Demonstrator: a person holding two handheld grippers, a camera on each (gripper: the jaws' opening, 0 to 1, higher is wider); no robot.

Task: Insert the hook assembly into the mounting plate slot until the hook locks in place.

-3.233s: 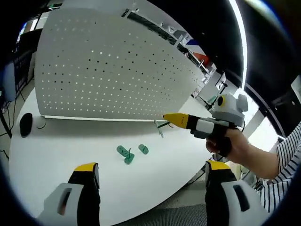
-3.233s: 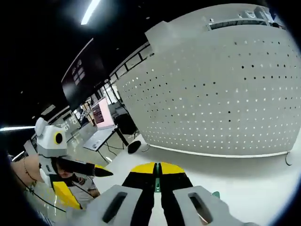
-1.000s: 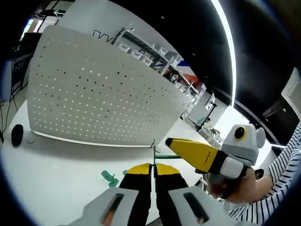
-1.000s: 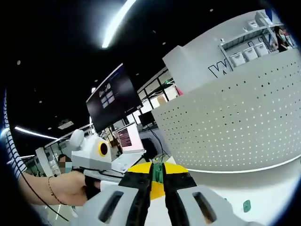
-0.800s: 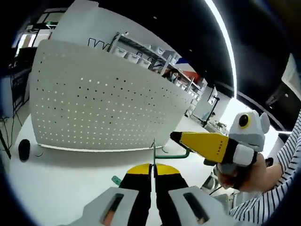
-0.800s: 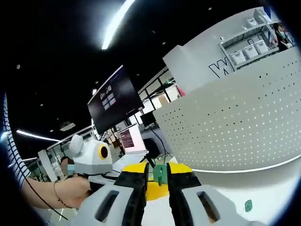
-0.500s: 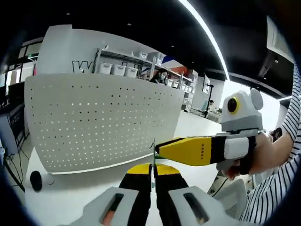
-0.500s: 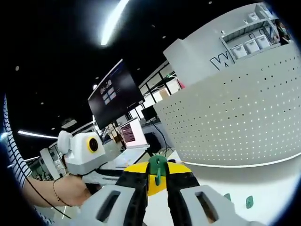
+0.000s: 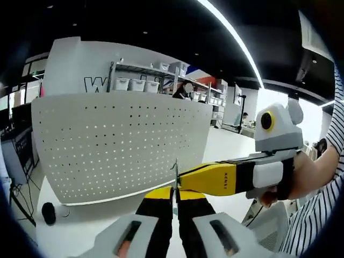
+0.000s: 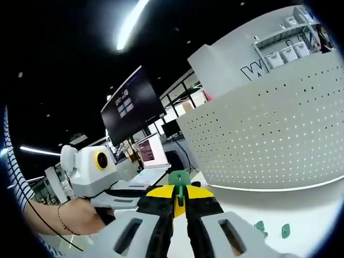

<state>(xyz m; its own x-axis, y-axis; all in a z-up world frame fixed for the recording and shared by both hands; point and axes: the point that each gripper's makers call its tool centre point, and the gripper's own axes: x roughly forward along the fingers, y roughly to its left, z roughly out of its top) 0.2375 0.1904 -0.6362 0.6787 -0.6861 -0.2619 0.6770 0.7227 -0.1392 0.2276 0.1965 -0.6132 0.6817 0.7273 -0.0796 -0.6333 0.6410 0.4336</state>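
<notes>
Two grippers meet before the white pegboard (image 9: 118, 145); left gripper (image 9: 175, 194) pinches a thin metal plate (image 9: 175, 174) at 12 o'clock; right gripper (image 10: 179, 194) clamps a green hook (image 10: 179, 180); spare green pieces (image 10: 271, 228) lie on the table (image 10: 301, 209) at 4 o'clock.

A white pegboard (image 9: 118, 145) fills the frame's centre left, shelving with white bins (image 9: 142, 83) above it, and a dark wall monitor (image 10: 131, 113) sits upper left.
</notes>
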